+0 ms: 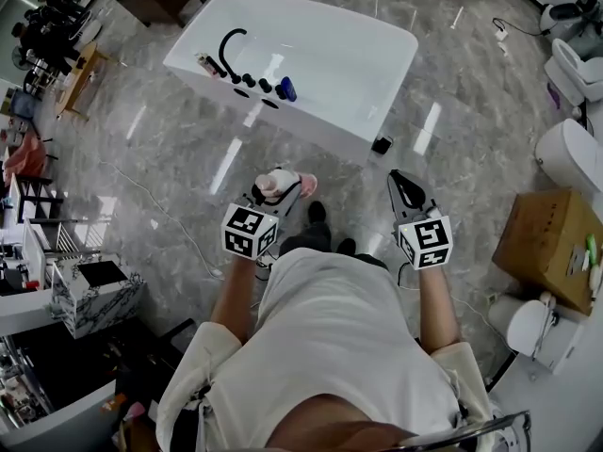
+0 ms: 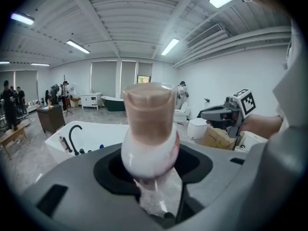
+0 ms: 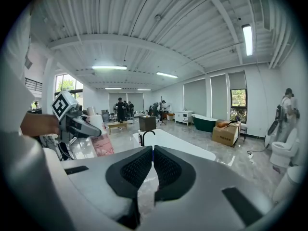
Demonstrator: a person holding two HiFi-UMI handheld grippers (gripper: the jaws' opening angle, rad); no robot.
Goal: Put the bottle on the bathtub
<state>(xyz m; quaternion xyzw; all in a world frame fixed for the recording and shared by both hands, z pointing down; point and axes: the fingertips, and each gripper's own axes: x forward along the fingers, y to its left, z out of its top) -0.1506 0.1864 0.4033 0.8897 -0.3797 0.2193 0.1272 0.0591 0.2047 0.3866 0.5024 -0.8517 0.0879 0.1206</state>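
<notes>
A white bottle with a pinkish cap stands upright between the jaws of my left gripper, which is shut on it; the bottle shows in the head view too, held above the floor in front of me. The white bathtub lies ahead, with a black faucet and a blue item on its near rim. From the left gripper view the bathtub sits left of the bottle. My right gripper is shut and empty, its black pads pressed together.
A small black object lies on the marble floor by the tub's near corner. A cardboard box and white toilets stand at the right. A marble-topped stand and shelves are at the left. People stand far back in the room.
</notes>
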